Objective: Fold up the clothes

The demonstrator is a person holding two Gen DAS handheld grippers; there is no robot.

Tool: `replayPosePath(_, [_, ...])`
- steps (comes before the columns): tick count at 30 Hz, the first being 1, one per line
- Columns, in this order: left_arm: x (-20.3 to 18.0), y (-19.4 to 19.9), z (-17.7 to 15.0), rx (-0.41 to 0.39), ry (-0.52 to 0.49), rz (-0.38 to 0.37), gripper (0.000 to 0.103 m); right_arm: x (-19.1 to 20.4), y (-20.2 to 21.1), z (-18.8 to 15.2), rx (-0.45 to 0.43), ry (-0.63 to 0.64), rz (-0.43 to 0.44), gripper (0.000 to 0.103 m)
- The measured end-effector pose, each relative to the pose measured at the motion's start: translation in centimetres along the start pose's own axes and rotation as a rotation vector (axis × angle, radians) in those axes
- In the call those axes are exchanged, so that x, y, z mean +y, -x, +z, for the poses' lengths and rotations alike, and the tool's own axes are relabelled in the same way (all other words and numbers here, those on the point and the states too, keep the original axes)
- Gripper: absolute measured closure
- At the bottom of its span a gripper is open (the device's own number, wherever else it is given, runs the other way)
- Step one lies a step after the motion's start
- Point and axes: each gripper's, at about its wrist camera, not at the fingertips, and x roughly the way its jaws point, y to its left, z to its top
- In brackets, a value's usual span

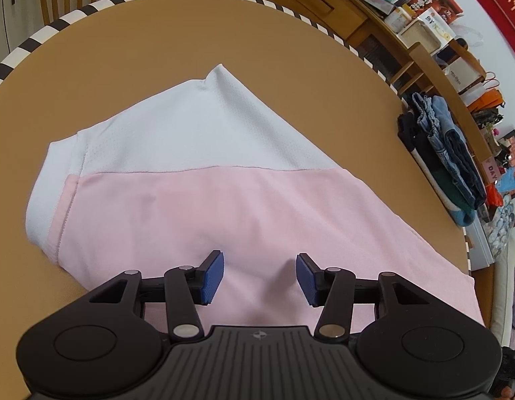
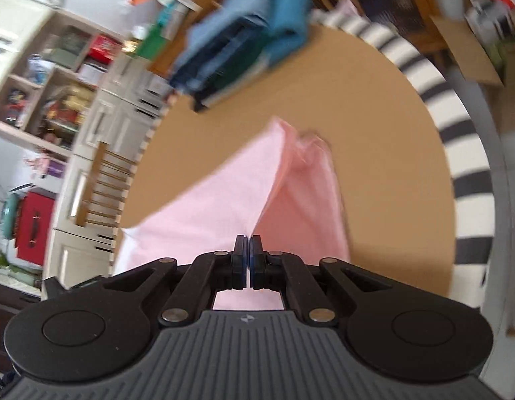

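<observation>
While the pink-and-white shirt (image 1: pixel 197 180) lies partly folded on the round table (image 1: pixel 124 40), right gripper (image 2: pixel 249 260) is clamped on a lifted pink edge. Left gripper (image 1: pixel 260 276) hovers spread over it, gripping nothing. Folded stack of clothes (image 2: pixel 237 43) done nearby; no containers in use.

Home, living or dining room

Round tan tabletop (image 1: pixel 157 50) with striped rim; wooden chair (image 2: pixel 104 190); crowded wooden shelves (image 1: pixel 424 33) of boxes and bags; cream cupboards (image 2: pixel 100 126); stack of folded clothes (image 1: pixel 447 153).
</observation>
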Motion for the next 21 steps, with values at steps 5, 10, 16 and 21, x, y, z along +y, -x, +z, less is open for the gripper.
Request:
replayPosePath(5, [0.7,0.4,0.2,0.009,-0.039,-0.011,0.048,-2.4,-1.9,-0.2,0.096,0.012,-0.176,0.102])
replayPosePath(10, [0.6,0.5,0.3,0.021,-0.059,-0.012,0.047,-3.0,-3.2,0.0,0.092,0.023,-0.205,0.101])
replayPosePath(16, [0.5,1.8,0.4,-0.01,-0.08,0.027,0.042,-2.5,-3.1,0.3,0.103,0.046,-0.265,0.092])
replayPosePath(21, [0.4,5.6,-1.9,-0.069,-0.149,0.032,0.031,-0.3,0.1,-0.8,-0.008,0.201,-0.433,0.076])
